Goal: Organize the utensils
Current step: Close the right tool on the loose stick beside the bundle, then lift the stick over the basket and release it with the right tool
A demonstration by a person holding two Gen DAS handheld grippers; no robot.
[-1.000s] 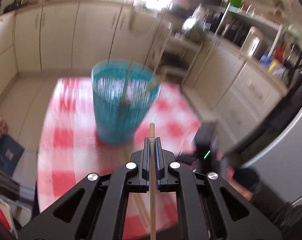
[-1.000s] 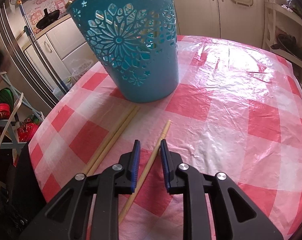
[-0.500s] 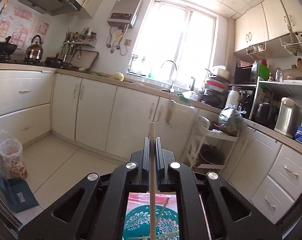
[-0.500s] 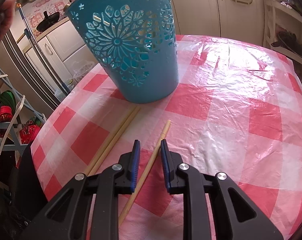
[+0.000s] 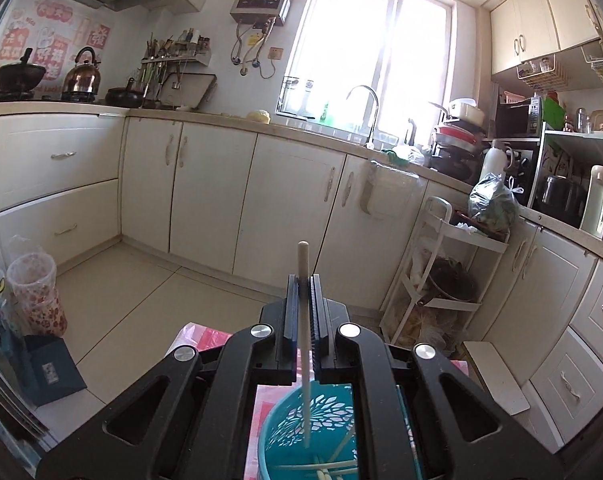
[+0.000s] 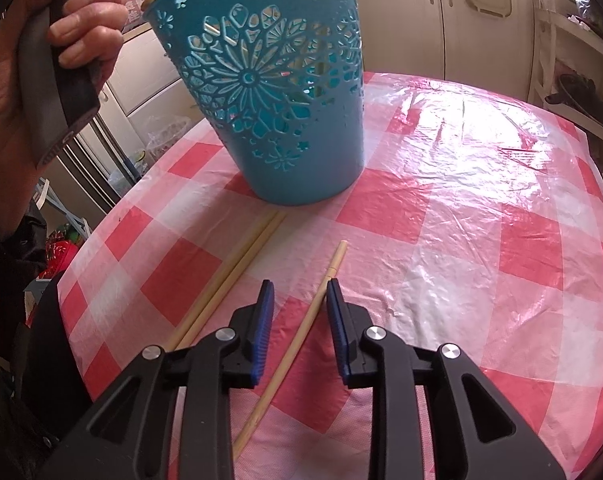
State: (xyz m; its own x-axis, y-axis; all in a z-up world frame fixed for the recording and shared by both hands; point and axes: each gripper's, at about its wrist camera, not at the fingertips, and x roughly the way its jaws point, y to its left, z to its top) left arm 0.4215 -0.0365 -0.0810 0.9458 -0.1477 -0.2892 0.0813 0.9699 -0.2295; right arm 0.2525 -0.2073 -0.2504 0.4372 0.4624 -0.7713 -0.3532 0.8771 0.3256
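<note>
While the left gripper (image 5: 303, 304) stands clamped on a single wooden chopstick (image 5: 304, 340) at lower centre of the left wrist view, I hold that stick upright, its lower end inside the turquoise cut-out basket (image 5: 285, 432) at the bottom of the frame, where other sticks already lie. It looks light, stiff and smooth, so I judge it will drop cleanly once freed.

In the right wrist view, my right gripper (image 6: 299, 320) hangs with jaws apart over a loose chopstick (image 6: 293, 352) on the red-checked plastic tablecloth (image 6: 481, 220), lower centre. Two more chopsticks (image 6: 229, 276) lie touching, left of it, ends near the basket (image 6: 285, 112). I would pinch the thin, slippery stick near mid-length, since the crinkled cloth may let it roll. A hand (image 6: 29, 52) grips the other handle, upper left.
</note>
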